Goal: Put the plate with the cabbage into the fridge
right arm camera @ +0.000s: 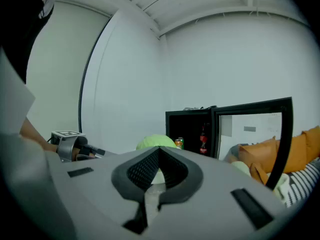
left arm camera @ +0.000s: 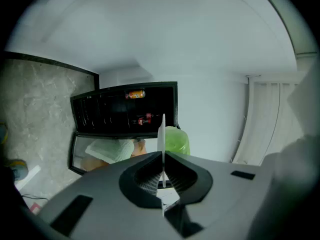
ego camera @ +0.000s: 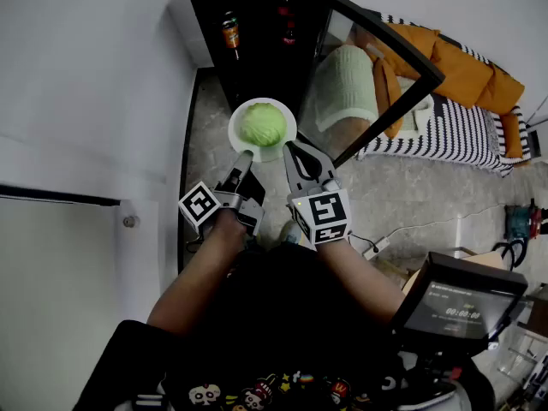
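- Seen from the head, looking steeply down, a person holds a white plate out in front, at the centre of the frame. A round green cabbage sits on it.
- The left gripper is clamped on the plate's lower-left rim. In the left gripper view the plate shows edge-on, a thin white line pinched between the jaws.
- The right gripper is clamped on the lower-right rim. In the right gripper view its jaws are shut on the white edge, and the cabbage rises just beyond them.
- Gripping the near side at two points looks meant to keep the plate level, so the cabbage does not roll off.
- The plate is in the air just in front of a black fridge at the top centre. It is not yet inside.
- The fridge's glass door is swung open toward the upper right, so the opening is free for the plate.
- Drinks stand high inside the dark interior. The head view does not show where a free shelf lies.
- A sofa with orange cushions fills the upper right, well apart from the plate.
- The carry looks nearly done. What remains is to reach forward and set the plate down inside.
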Demonstrator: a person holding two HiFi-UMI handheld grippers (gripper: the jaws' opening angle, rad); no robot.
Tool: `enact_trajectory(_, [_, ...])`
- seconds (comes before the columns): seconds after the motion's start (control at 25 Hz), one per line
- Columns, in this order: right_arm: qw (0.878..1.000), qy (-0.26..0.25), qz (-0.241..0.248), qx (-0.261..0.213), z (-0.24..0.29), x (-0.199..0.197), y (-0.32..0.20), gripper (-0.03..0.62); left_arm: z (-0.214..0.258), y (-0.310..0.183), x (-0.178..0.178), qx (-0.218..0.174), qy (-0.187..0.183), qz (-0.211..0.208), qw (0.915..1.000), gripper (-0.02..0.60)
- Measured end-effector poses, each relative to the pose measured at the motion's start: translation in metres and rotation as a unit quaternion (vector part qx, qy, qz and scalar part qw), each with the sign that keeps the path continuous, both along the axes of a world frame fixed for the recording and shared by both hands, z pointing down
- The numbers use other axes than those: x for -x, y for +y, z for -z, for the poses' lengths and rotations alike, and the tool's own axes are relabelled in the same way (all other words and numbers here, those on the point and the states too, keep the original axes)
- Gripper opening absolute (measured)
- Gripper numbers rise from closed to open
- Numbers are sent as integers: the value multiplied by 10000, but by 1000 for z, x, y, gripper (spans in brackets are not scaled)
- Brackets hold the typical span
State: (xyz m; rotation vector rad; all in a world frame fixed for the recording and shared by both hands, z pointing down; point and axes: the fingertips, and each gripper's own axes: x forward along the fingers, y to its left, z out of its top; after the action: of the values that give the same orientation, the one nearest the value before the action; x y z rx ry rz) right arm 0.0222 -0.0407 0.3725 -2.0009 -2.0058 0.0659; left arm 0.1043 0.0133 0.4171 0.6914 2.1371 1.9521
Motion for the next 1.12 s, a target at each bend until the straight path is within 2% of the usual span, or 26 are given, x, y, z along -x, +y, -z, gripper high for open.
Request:
enact_trajectory(0.4, [9996,-68,172,224,3,-6,7,5,-1,2,-8,91,-73,167,9998,15])
enact_trajectory(1.12, [9993,-83,296,204,1,-7,6,6,-3,1,-12,127,-139,305,9994,15])
